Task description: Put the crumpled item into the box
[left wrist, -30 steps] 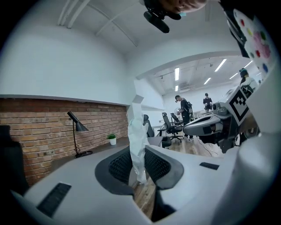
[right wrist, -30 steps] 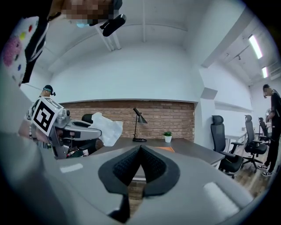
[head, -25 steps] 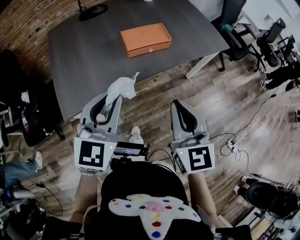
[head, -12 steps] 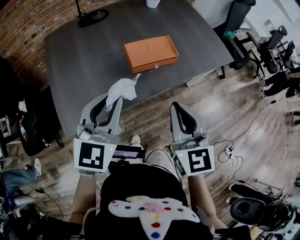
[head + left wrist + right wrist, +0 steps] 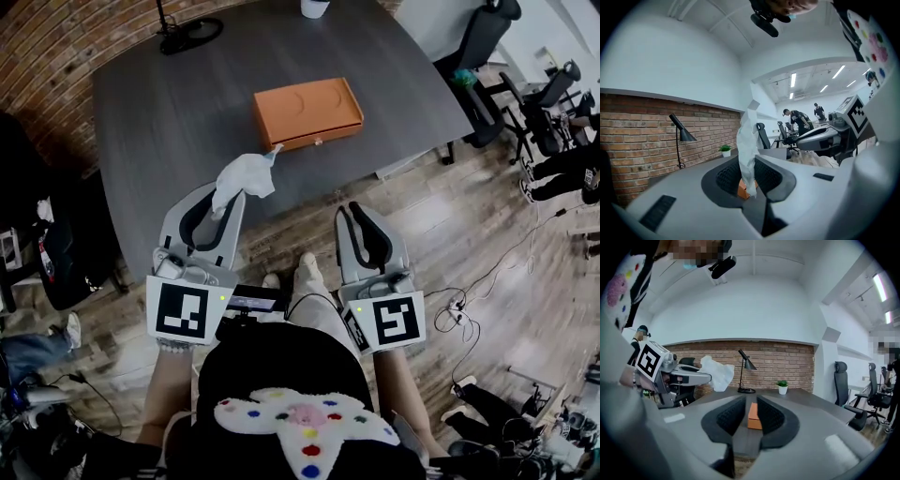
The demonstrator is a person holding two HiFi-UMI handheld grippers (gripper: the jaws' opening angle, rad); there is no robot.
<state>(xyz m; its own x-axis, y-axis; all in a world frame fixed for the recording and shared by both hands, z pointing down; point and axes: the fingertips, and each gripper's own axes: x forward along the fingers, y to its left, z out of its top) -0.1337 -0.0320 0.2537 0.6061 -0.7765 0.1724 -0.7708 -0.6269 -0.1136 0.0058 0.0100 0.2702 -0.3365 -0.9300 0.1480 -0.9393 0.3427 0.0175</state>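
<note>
My left gripper (image 5: 223, 195) clamps its jaws on the crumpled paper (image 5: 246, 175), short of the orange box (image 5: 307, 112) on the surface (image 5: 169, 112). The box looks closed. My right gripper (image 5: 352, 212) has jaws just opening, empty. Boxing the paper remains.

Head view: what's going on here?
A person stands at the dark table with a claw in each hand. The left claw is clamped on a crumpled white paper, held up in the air. The right claw has just been opening its jaws and has nothing between them. The orange box sits on the table ahead, apparently closed; the paper is not in it yet.
</note>
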